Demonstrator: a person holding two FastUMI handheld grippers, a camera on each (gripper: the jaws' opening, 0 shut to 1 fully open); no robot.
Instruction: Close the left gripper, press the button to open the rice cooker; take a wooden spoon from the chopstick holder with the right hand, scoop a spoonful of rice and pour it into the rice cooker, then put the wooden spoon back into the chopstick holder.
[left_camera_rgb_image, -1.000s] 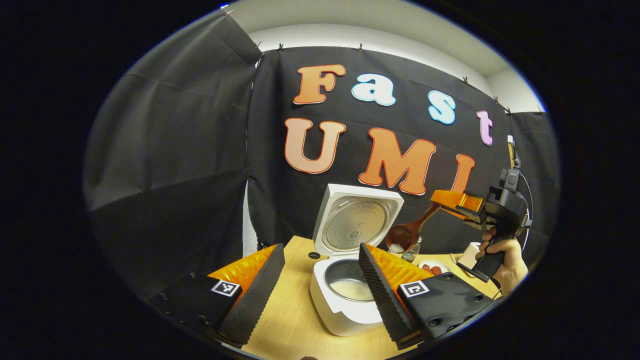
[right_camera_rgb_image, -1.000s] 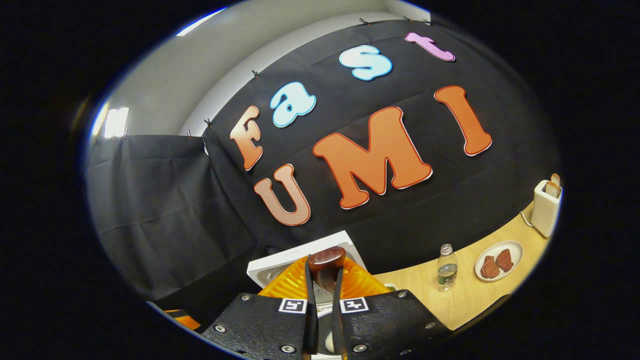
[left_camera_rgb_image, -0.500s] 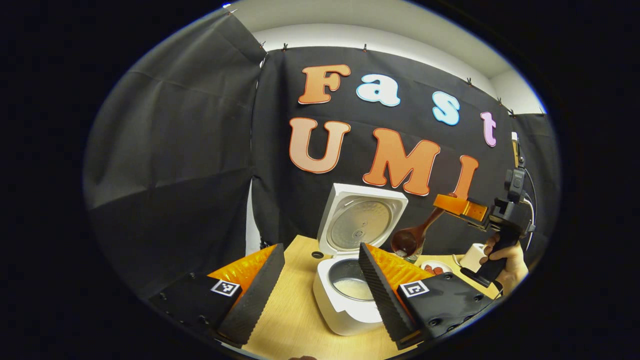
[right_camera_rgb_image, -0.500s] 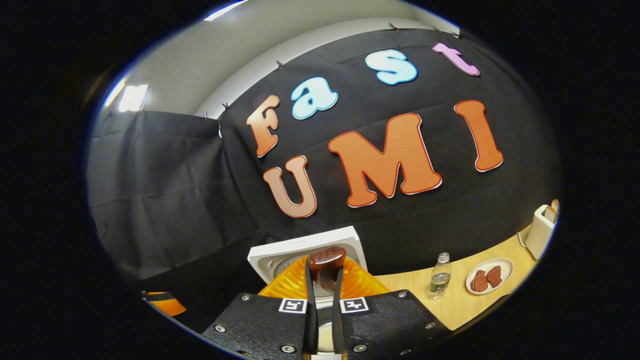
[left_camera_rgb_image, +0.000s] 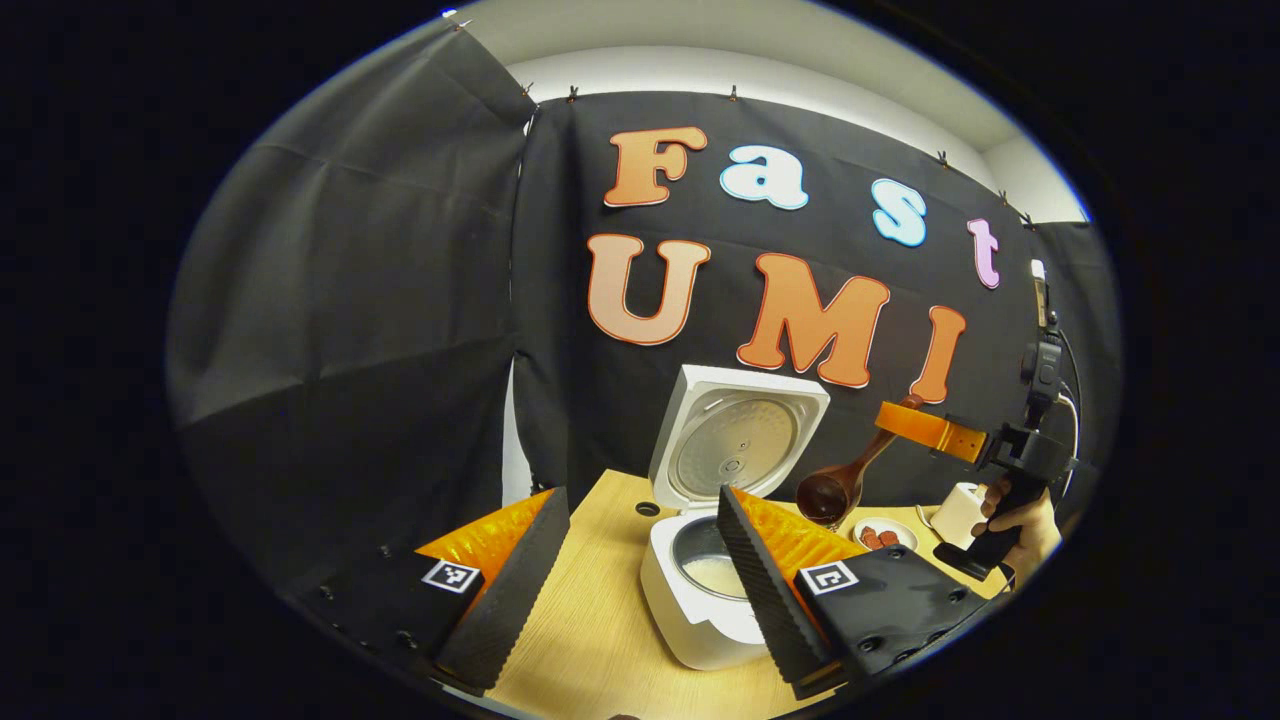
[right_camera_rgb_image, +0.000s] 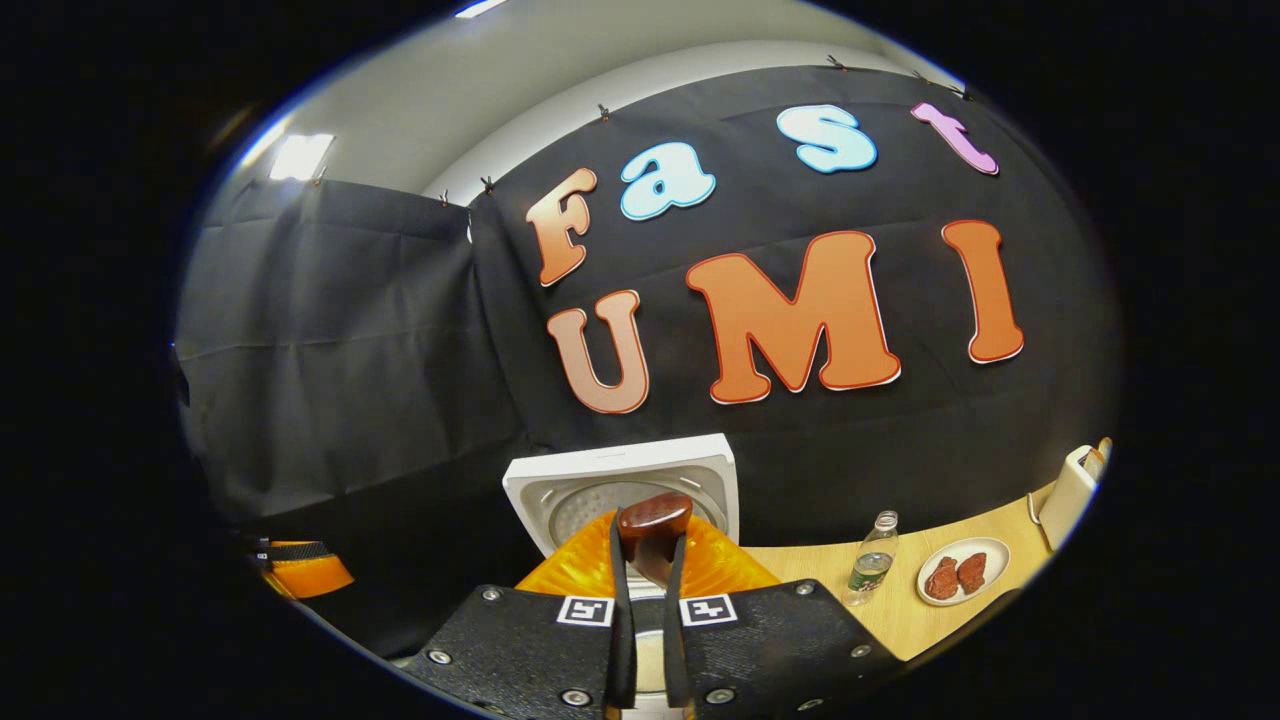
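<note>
The white rice cooker (left_camera_rgb_image: 700, 625) stands on the wooden table with its lid (left_camera_rgb_image: 737, 440) raised, and white rice (left_camera_rgb_image: 716, 572) lies in the pot. My left gripper (left_camera_rgb_image: 630, 590) is open just in front of the cooker, holding nothing. A dark wooden spoon (left_camera_rgb_image: 838, 487) hangs in the air to the right of the lid, bowl tilted down and looking dark. My right gripper (left_camera_rgb_image: 925, 425) is shut on its handle, held by a hand (left_camera_rgb_image: 1015, 520). In the right gripper view the handle end (right_camera_rgb_image: 652, 525) sticks up between the closed fingers of the right gripper (right_camera_rgb_image: 648, 610), with the lid (right_camera_rgb_image: 620, 480) behind.
A plastic bottle (right_camera_rgb_image: 870, 560), a plate of red meat pieces (right_camera_rgb_image: 962, 575) and a white toaster (right_camera_rgb_image: 1065, 490) stand along the table's right side. The plate (left_camera_rgb_image: 885, 535) and toaster (left_camera_rgb_image: 958, 512) also sit behind the spoon. Black cloth walls close the back and left.
The right gripper has rolled more level and sunk slightly with the spoon. The white patch at the spoon's bowl one second ago no longer shows. The left gripper stays open.
</note>
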